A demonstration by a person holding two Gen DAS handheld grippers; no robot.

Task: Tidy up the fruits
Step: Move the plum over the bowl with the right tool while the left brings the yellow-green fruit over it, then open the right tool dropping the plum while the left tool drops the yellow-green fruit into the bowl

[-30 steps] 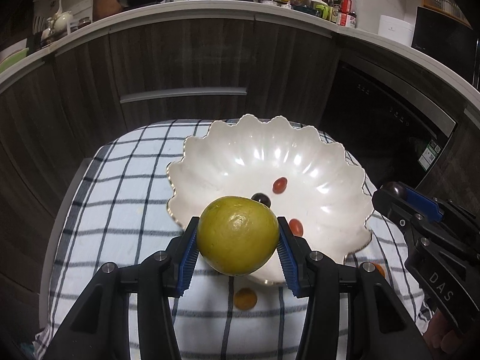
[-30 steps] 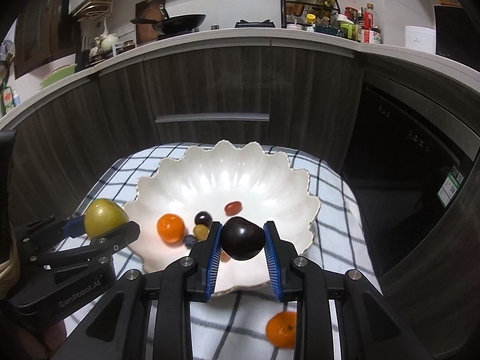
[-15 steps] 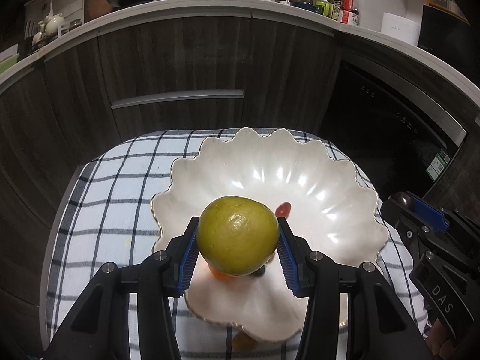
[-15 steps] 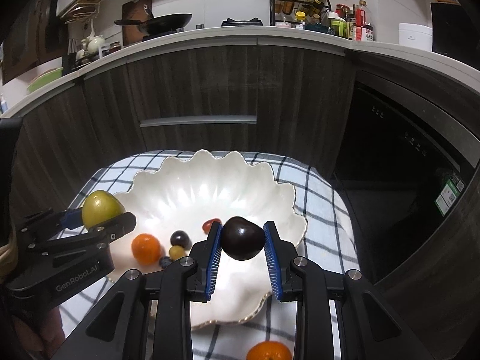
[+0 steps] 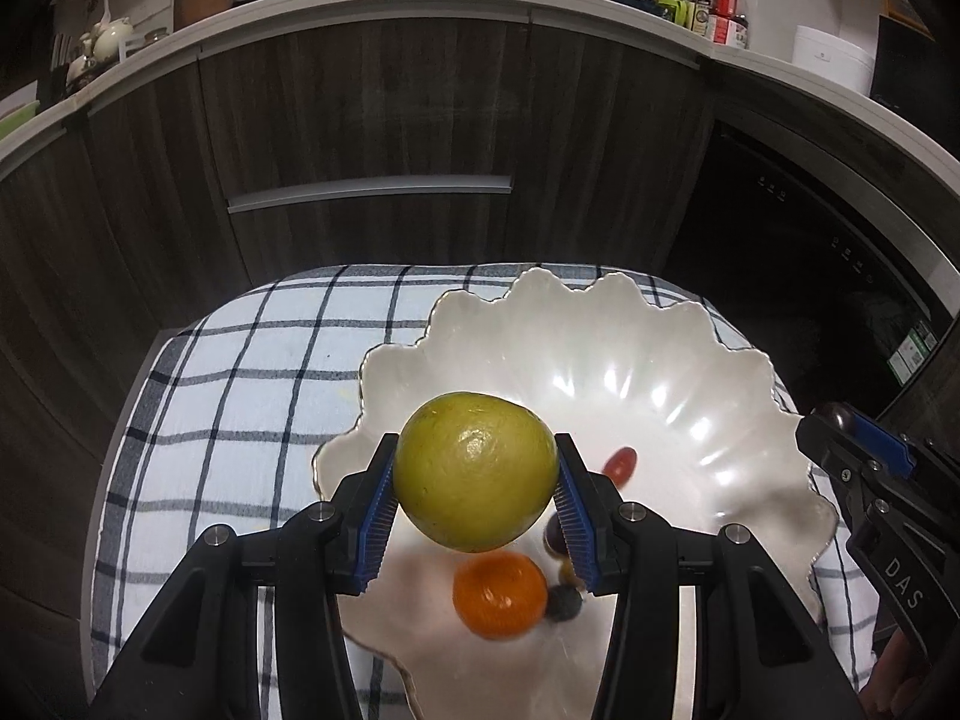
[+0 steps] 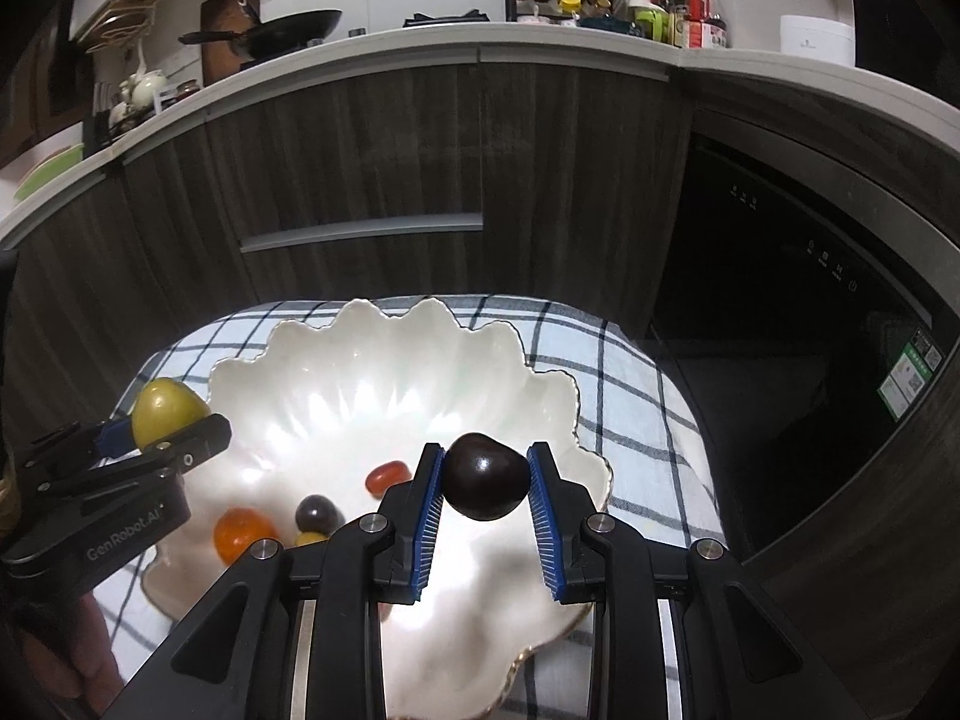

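Observation:
My left gripper (image 5: 475, 489) is shut on a yellow-green round fruit (image 5: 477, 468), held over the near left part of a white scalloped bowl (image 5: 690, 372). In the right wrist view my right gripper (image 6: 486, 489) is shut on a dark plum (image 6: 487, 474) above the bowl's (image 6: 360, 384) near right side. Inside the bowl lie an orange (image 5: 499, 594), a red cherry tomato (image 5: 620, 463), a dark grape (image 6: 316, 512) and a small yellow fruit (image 6: 309, 539). The left gripper with its green fruit (image 6: 165, 411) shows at the left of the right wrist view.
The bowl rests on a blue-and-white checked cloth (image 5: 252, 396) over a small table. Dark wooden cabinets (image 5: 372, 120) and a curved counter with a wok (image 6: 288, 30) and bottles (image 6: 660, 12) stand behind. A black appliance front (image 6: 780, 276) is at the right.
Both grippers have moved forward over the bowl with their fruits held. The bowl now sits nearer and lower in both views, and the orange on the cloth has dropped out of sight.

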